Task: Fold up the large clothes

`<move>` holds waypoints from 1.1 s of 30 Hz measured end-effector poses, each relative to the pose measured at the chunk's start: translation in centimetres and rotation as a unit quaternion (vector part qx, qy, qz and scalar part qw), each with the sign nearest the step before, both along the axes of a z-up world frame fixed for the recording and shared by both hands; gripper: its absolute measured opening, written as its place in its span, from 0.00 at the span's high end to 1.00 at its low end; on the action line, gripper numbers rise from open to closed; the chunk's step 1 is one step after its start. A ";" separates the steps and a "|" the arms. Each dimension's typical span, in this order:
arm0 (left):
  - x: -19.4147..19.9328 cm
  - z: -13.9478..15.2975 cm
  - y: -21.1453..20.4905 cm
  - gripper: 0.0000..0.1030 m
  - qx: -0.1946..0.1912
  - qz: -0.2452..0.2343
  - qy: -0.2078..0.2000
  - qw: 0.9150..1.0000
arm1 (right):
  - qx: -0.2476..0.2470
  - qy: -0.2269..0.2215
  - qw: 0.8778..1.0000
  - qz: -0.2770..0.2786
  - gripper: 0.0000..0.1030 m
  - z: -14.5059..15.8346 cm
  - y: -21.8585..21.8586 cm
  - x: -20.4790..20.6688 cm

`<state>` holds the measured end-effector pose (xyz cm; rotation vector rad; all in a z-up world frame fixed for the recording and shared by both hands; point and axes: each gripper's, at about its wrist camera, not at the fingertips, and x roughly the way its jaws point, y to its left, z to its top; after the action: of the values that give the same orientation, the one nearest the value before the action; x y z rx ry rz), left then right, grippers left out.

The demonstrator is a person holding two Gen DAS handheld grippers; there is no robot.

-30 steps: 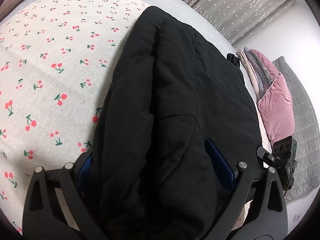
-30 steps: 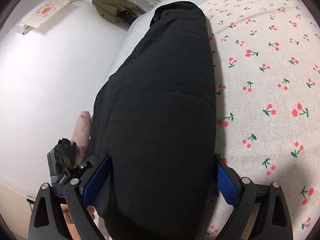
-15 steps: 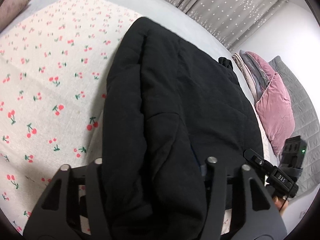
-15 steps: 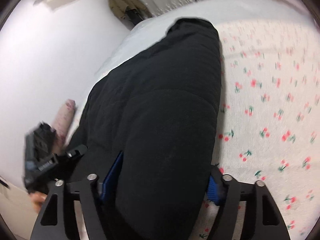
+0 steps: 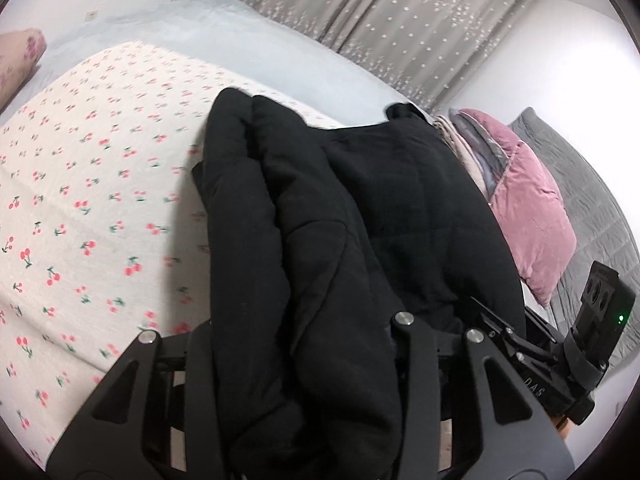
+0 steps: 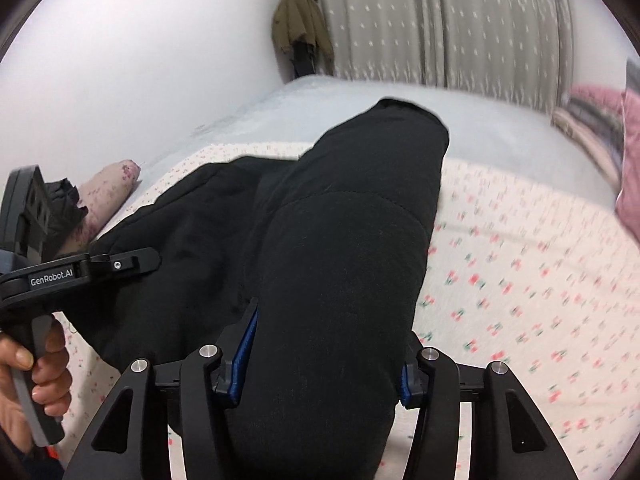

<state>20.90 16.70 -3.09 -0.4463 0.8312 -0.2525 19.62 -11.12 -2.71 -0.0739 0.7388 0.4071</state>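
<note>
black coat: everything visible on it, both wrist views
The black coat is thick, padded and quilted with stitched seams, matte fabric. It lies lengthwise on the cherry-print sheet, its near end bunched into puffy folds. The left gripper and right gripper each clamp a near fold; both jaws have just been closing on it. In the right view a sleeve-like tube with an open cuff stretches away. Its far edge lies near a pink pillow; whether they touch cannot be told.

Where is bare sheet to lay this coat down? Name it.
Free: the cherry-print sheet left of the black padded coat, up to the floral bolster, and the pale blue cover before the curtain. Crowded: the pink cushion and folded bedding on the coat's right.
</note>
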 end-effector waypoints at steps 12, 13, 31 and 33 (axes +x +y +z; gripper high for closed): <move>-3.3 5.5 -11.9 0.59 -0.006 -0.064 -0.066 0.996 | -0.027 -0.075 0.996 -0.046 0.51 7.0 -9.4 -6.5; -3.5 5.9 -13.1 0.59 -0.005 -0.073 -0.074 0.995 | -0.027 -0.083 0.995 -0.054 0.51 7.5 -10.9 -7.2; -6.7 0.7 -43.8 0.56 -0.076 -0.245 -0.040 0.966 | 0.041 -0.099 0.948 -0.300 0.50 8.6 -50.3 -15.5; -6.5 -3.6 -44.4 0.51 -0.092 -0.237 0.034 0.967 | 0.093 -0.043 0.938 -0.332 0.43 5.7 -55.8 -15.5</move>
<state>14.35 -27.72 -6.69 -0.4265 0.9800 -0.7657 4.08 -66.93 2.98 0.3301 0.5932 -0.1744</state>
